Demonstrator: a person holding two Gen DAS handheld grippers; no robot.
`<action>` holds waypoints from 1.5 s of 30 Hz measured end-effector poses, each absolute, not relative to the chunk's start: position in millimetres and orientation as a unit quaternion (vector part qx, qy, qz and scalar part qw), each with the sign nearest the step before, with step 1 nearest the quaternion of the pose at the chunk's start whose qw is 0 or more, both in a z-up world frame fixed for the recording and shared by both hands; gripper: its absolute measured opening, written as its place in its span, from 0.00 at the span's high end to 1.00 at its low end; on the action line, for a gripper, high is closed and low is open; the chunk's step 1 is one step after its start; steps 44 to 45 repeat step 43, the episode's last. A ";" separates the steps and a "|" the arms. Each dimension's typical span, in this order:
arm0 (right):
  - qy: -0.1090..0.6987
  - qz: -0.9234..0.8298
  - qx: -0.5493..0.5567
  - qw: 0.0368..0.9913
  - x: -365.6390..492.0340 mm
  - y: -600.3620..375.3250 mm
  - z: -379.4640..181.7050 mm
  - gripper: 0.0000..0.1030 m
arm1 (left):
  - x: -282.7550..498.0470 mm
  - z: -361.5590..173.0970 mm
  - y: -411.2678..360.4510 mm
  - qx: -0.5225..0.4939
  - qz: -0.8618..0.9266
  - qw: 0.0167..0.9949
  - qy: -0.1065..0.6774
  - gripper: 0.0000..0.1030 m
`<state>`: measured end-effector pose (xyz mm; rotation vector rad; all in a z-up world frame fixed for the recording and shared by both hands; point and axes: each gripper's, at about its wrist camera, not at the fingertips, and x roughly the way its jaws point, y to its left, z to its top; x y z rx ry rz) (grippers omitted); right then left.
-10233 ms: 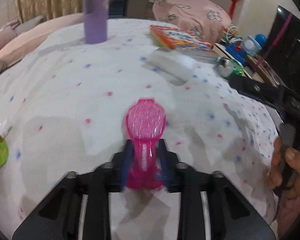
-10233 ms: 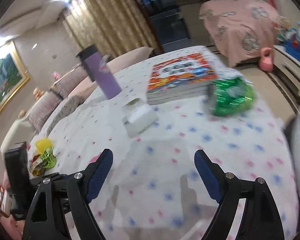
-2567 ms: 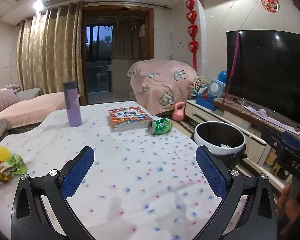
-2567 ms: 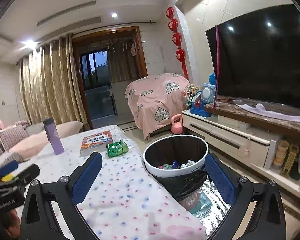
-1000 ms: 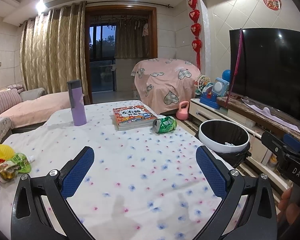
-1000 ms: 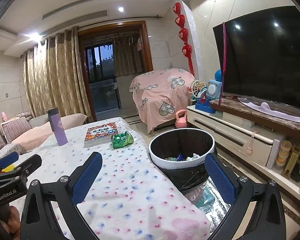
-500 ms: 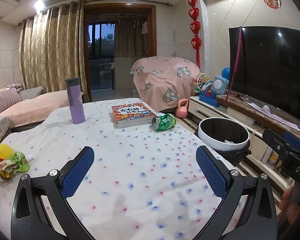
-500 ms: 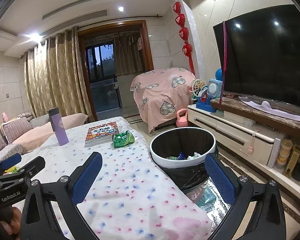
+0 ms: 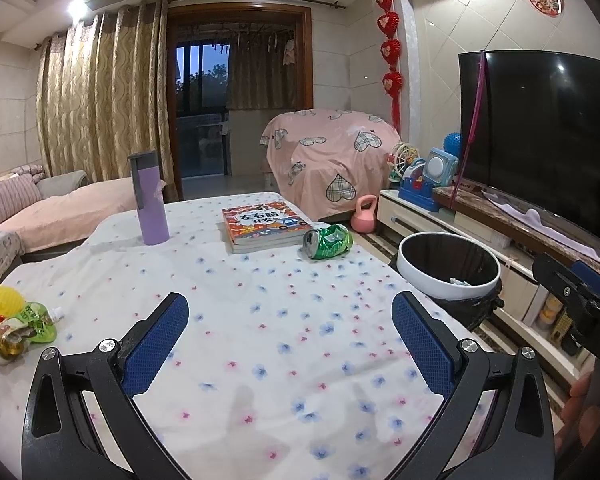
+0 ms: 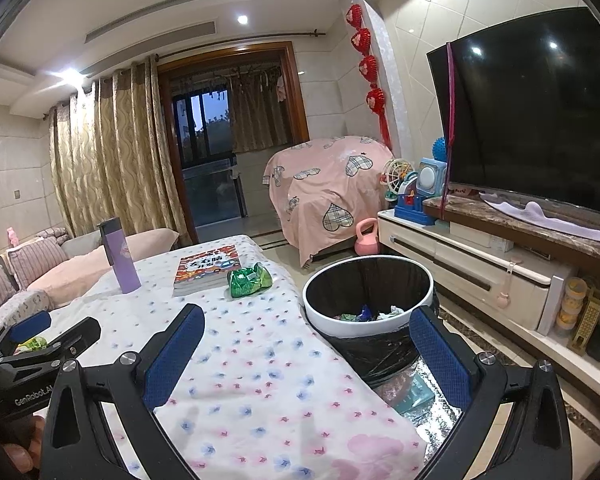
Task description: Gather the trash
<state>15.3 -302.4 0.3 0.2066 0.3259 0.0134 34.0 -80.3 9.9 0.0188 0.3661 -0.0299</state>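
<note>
A crushed green can [image 9: 329, 242] lies on the flowered tablecloth [image 9: 260, 320] at the far right, next to a book; it also shows in the right wrist view [image 10: 249, 279]. A pile of wrappers and a green pouch [image 9: 18, 322] lies at the table's left edge. A round white bin with a black liner [image 9: 449, 270] stands on the floor right of the table and holds some trash [image 10: 370, 313]. My left gripper [image 9: 290, 340] is open and empty above the table's near side. My right gripper [image 10: 306, 354] is open and empty, near the bin.
A purple bottle [image 9: 150, 200] and a colourful book [image 9: 265, 225] stand at the table's far side. A TV cabinet [image 10: 480, 268] with a TV and toys runs along the right wall. A pink kettlebell [image 9: 365, 219] sits on the floor. A sofa [image 9: 56, 212] is at the left.
Long ago my left gripper held a pink object; it is now open and empty. Over the last second both views have shifted only slightly.
</note>
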 end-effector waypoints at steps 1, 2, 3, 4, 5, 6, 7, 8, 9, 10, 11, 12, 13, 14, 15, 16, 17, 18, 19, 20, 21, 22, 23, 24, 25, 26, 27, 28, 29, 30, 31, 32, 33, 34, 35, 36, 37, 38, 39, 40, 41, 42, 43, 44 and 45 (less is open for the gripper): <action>0.162 0.007 0.103 0.981 15.8 -303.2 0.3 0.00 | 34.6 9.5 -81.1 0.010 -0.015 0.983 0.182 0.00; 0.162 0.007 0.103 0.981 15.6 -302.9 0.9 0.00 | 34.1 9.7 -80.6 0.010 -0.015 0.983 0.182 0.00; 0.162 0.008 0.103 0.981 15.4 -302.5 1.3 0.00 | 33.8 9.9 -80.4 0.009 -0.015 0.983 0.182 0.00; 0.162 0.007 0.103 0.981 15.7 -303.0 1.0 0.00 | 34.5 9.6 -81.0 0.009 -0.015 0.983 0.182 0.00; 0.163 0.007 0.103 0.981 15.9 -303.3 0.8 0.00 | 35.0 8.9 -80.8 0.009 -0.016 0.983 0.183 0.00; 0.163 0.007 0.104 0.981 15.7 -303.0 1.0 0.00 | 35.3 8.8 -80.9 0.009 -0.016 0.983 0.183 0.00; 0.163 0.007 0.104 0.981 15.7 -302.8 1.1 0.00 | 35.4 8.7 -81.1 0.009 -0.016 0.983 0.183 0.00; 0.162 0.007 0.104 0.981 15.8 -303.3 0.8 0.00 | 36.3 7.9 -81.1 0.009 -0.016 0.983 0.184 0.00; 0.163 0.007 0.104 0.981 15.2 -302.2 1.4 0.00 | 37.0 7.2 -80.4 0.009 -0.017 0.983 0.184 0.00; 0.163 0.007 0.104 0.981 15.7 -302.8 1.0 0.00 | 37.6 6.6 -80.7 0.009 -0.017 0.983 0.184 0.00; 0.163 0.007 0.104 0.981 15.4 -302.7 1.3 0.00 | 37.3 6.8 -80.6 0.009 -0.017 0.983 0.184 0.00; 0.164 0.008 0.105 0.981 15.9 -303.9 1.2 0.00 | 36.9 7.3 -80.5 0.009 -0.017 0.983 0.184 0.00; 0.164 0.008 0.105 0.981 15.7 -303.5 1.4 0.00 | 37.6 6.6 -80.7 0.009 -0.017 0.983 0.185 0.00; 0.164 0.008 0.105 0.981 15.4 -303.1 1.6 0.00 | 37.0 7.2 -80.6 0.009 -0.017 0.983 0.184 0.00; 0.164 0.008 0.104 0.981 15.2 -302.7 1.8 0.00 | 37.8 6.7 -80.6 0.010 -0.017 0.983 0.185 0.00; 0.164 0.007 0.104 0.981 15.7 -303.5 1.4 0.00 | 38.0 6.5 -80.6 0.009 -0.017 0.983 0.185 0.00; 0.164 0.008 0.105 0.981 15.9 -303.9 1.2 0.00 | 38.2 5.9 -80.4 0.009 -0.018 0.982 0.186 0.00; 0.164 0.007 0.105 0.981 15.9 -303.9 1.3 0.00 | 38.5 5.1 -80.5 0.009 -0.018 0.982 0.186 0.00; 0.164 0.007 0.105 0.981 15.8 -303.7 1.4 0.00 | 38.7 4.6 -80.8 0.009 -0.017 0.982 0.186 0.00; 0.164 0.007 0.105 0.981 15.5 -303.4 1.6 0.00 | 38.6 5.2 -80.5 0.009 -0.017 0.982 0.186 0.00; 0.164 0.008 0.105 0.981 15.3 -303.1 1.9 0.00 | 38.4 5.2 -80.4 0.009 -0.018 0.982 0.186 0.00; 0.164 0.008 0.105 0.981 15.7 -303.7 1.6 0.00 | 38.5 4.6 -80.6 0.008 -0.018 0.982 0.185 0.00; 0.164 0.008 0.105 0.981 15.5 -303.3 1.8 0.00 | 38.8 4.9 -80.8 0.009 -0.018 0.983 0.185 0.00; 0.164 0.008 0.104 0.981 15.5 -303.0 1.9 0.00 | 39.2 4.6 -81.1 0.010 -0.018 0.982 0.186 0.00; 0.164 0.008 0.105 0.981 16.2 -304.3 1.3 0.00 | 39.1 4.3 -81.0 0.010 -0.018 0.982 0.187 0.00; 0.164 0.008 0.105 0.981 16.1 -304.3 0.8 0.00 | 38.4 4.5 -80.5 0.010 -0.018 0.982 0.186 0.00; 0.165 0.008 0.105 0.981 15.3 -303.3 1.2 0.00 | 38.6 4.5 -80.4 0.010 -0.018 0.982 0.186 0.00; 0.165 0.008 0.105 0.981 16.1 -304.3 0.9 0.00 | 38.9 3.8 -80.6 0.010 -0.018 0.982 0.187 0.00; 0.165 0.009 0.106 0.981 15.6 -303.5 1.1 0.00 | 38.4 4.5 -80.5 0.010 -0.018 0.982 0.186 0.00; 0.166 0.009 0.106 0.980 15.2 -302.7 0.9 0.00 | 38.5 4.6 -80.4 0.009 -0.018 0.982 0.186 0.00; 0.166 0.008 0.106 0.980 15.8 -303.4 0.7 0.00 | 38.8 3.8 -80.4 0.009 -0.018 0.982 0.187 0.00; 0.166 0.008 0.106 0.980 16.0 -302.9 0.1 0.00 | 38.8 4.1 -80.5 0.009 -0.018 0.982 0.187 0.00; 0.167 0.009 0.106 0.980 15.3 -301.4 0.5 0.00 | 38.7 3.9 -80.6 0.008 -0.019 0.982 0.187 0.00; 0.167 0.008 0.106 0.980 15.7 -302.2 0.2 0.00 | 38.8 3.7 -80.7 0.009 -0.019 0.982 0.187 0.00; 0.168 0.008 0.105 0.980 16.1 -301.7 -0.3 0.00 | 39.0 3.8 -80.1 0.009 -0.018 0.982 0.187 0.00; 0.169 0.008 0.105 0.980 16.0 -300.3 -0.8 0.00 | 39.1 2.9 -80.1 0.008 -0.019 0.982 0.188 0.00; 0.170 0.009 0.105 0.980 16.2 -299.0 -1.6 0.00 | 38.9 1.9 -79.9 0.006 -0.019 0.982 0.189 0.00; 0.172 0.010 0.106 0.979 17.1 -297.7 -2.9 0.00 | 38.6 1.0 -79.7 0.006 -0.019 0.982 0.189 0.00; 0.173 0.010 0.106 0.979 16.6 -295.2 -3.2 0.00 | 38.8 0.2 -79.4 0.006 -0.019 0.982 0.190 0.00; 0.174 0.011 0.106 0.979 19.0 -295.9 -4.8 0.00 | 39.2 -1.2 -79.5 0.005 -0.018 0.981 0.192 0.00; 0.176 0.012 0.106 0.978 19.2 -294.3 -5.4 0.00 | 40.5 -1.3 -78.7 0.004 -0.018 0.981 0.193 0.00; 0.179 0.012 0.107 0.978 19.8 -293.6 -6.4 0.00 | 41.0 -2.1 -78.3 0.004 -0.018 0.981 0.194 0.00; 0.181 0.013 0.107 0.978 21.9 -295.8 -6.6 0.00 | 41.3 -2.6 -77.4 0.003 -0.018 0.981 0.196 0.00; 0.181 0.013 0.107 0.978 21.9 -295.8 -6.6 0.00 | 41.3 -2.6 -77.4 0.003 -0.018 0.981 0.196 0.00; 0.181 0.013 0.107 0.978 21.9 -295.8 -6.6 0.00 | 41.3 -2.6 -77.4 0.003 -0.018 0.981 0.196 0.00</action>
